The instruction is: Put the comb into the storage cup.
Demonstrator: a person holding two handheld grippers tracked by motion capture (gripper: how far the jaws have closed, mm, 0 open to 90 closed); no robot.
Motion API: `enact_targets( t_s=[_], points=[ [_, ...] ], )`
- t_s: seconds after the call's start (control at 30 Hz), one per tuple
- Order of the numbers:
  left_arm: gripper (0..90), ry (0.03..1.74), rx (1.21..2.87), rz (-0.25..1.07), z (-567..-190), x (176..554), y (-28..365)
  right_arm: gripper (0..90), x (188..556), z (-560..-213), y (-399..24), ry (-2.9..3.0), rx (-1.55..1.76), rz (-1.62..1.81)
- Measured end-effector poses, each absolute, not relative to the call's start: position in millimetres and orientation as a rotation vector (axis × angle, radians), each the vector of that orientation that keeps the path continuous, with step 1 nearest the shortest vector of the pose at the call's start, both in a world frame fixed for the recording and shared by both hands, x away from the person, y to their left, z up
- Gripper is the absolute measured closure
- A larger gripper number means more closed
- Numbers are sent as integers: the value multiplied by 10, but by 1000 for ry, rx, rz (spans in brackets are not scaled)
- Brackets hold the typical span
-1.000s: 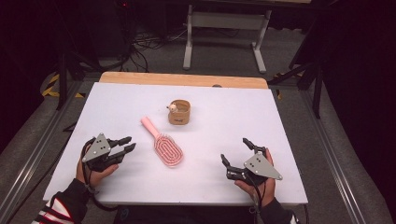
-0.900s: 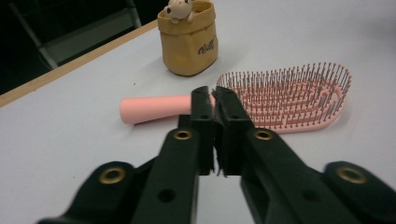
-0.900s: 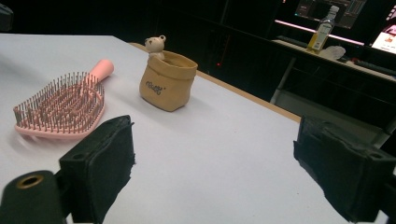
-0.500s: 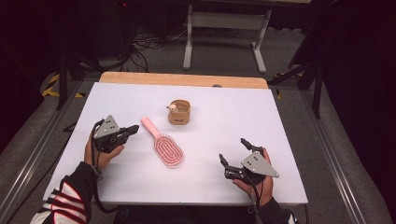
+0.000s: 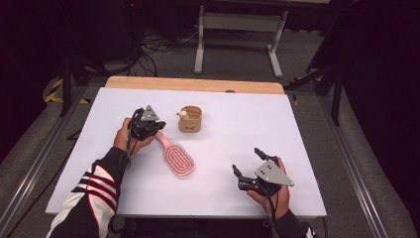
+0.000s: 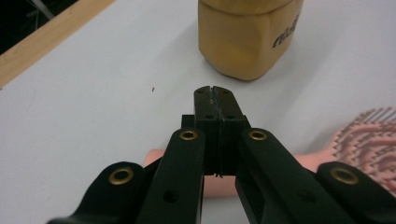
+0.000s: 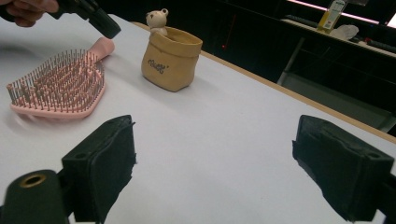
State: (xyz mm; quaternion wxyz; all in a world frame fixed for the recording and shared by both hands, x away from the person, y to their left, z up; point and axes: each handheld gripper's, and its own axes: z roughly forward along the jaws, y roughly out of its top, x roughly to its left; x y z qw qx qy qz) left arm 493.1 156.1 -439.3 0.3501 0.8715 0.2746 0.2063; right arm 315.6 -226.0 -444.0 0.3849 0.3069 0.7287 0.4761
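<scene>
A pink hairbrush (image 5: 178, 159) lies bristles up on the white table (image 5: 307, 129), its handle pointing toward a tan bag-shaped pot (image 5: 190, 119) with a small bear figure (image 5: 182, 115) on its rim. My left gripper (image 5: 159, 126) is shut, jaws pressed together with nothing between them, directly over the handle's end. In the left gripper view the handle (image 6: 322, 161) passes under the shut left gripper (image 6: 217, 100), with the pot (image 6: 247, 37) just ahead. My right gripper (image 5: 246, 160) rests near the front right, open and empty. In its view, past the open right gripper (image 7: 215, 163), are the brush (image 7: 60, 84) and pot (image 7: 170, 58).
A wooden strip (image 5: 198, 84) runs along the table's far edge. Behind it stand a metal stand (image 5: 237, 29) and cables on the floor. Bare white tabletop stretches between the brush and my right gripper and along the whole right side.
My left gripper has travelled forward and to the right, from the table's left front to above the brush handle near the pot. The right gripper has stayed almost where it was.
</scene>
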Motion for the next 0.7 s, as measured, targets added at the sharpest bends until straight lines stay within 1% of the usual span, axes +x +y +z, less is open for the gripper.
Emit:
enact_targets(
  t_s=[0.1, 0.17, 0.27, 0.37, 0.53, 0.7],
  points=[
    [900, 749, 2315, 532, -4452, 5014, 1505, 133, 3160, -4447, -2256, 1867, 779, 1210],
    [900, 776, 2351, 569, -4498, 5059, 1465, 133, 3166, -4455, -2251, 1874, 783, 1210],
    [900, 809, 2387, 579, -4551, 5120, 1425, 134, 3176, -4464, -2245, 1882, 785, 1199],
    [900, 811, 2409, 563, -4584, 5168, 1399, 134, 3186, -4471, -2243, 1890, 792, 1194],
    [900, 837, 2454, 535, -4567, 5193, 1386, 135, 3194, -4479, -2245, 1900, 797, 1186],
    [900, 846, 2499, 555, -4543, 5155, 1431, 136, 3184, -4477, -2246, 1906, 790, 1177]
  ],
)
